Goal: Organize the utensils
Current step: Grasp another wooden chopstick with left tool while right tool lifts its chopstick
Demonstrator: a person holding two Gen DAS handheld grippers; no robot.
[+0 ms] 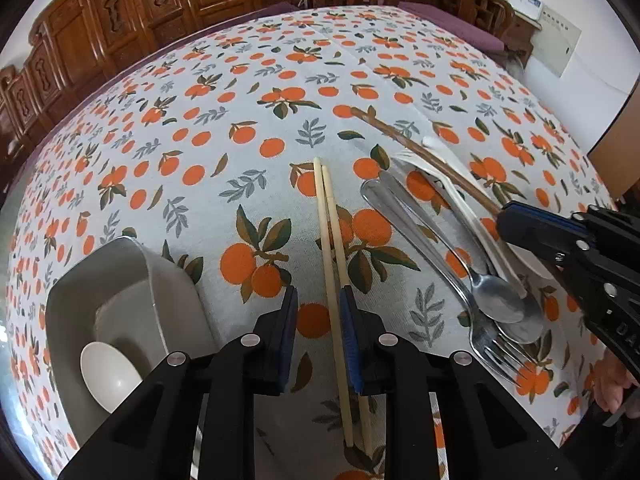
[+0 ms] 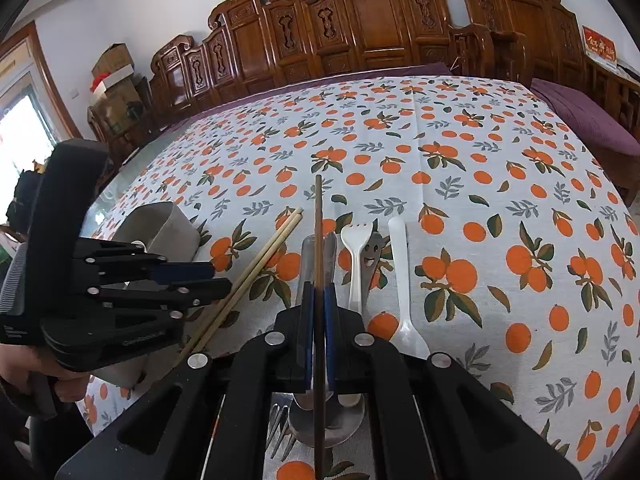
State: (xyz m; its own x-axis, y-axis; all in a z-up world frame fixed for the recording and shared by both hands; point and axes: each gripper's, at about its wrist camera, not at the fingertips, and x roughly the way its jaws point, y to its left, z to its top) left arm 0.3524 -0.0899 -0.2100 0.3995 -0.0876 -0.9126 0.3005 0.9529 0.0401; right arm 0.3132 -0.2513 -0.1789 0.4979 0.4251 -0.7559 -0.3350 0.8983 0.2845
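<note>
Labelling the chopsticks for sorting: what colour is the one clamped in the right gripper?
Dark brown chopstick, shown best in the right wrist view.

Cloth (image 1: 248, 128): white, orange-fruit print, green and grey-blue leaves. Chopsticks (image 1: 330, 248): pale bamboo. Third stick (image 2: 318, 240): dark brown. Spoon (image 1: 496, 300), fork (image 1: 494, 346): shiny steel. Plastic fork (image 2: 356, 260): cream. Plastic spoon (image 2: 402, 276): white. Holder (image 1: 120, 292): grey. Grippers (image 1: 318, 332): black, blue pads. Chairs (image 2: 360, 28): reddish-brown carved wood.
</note>
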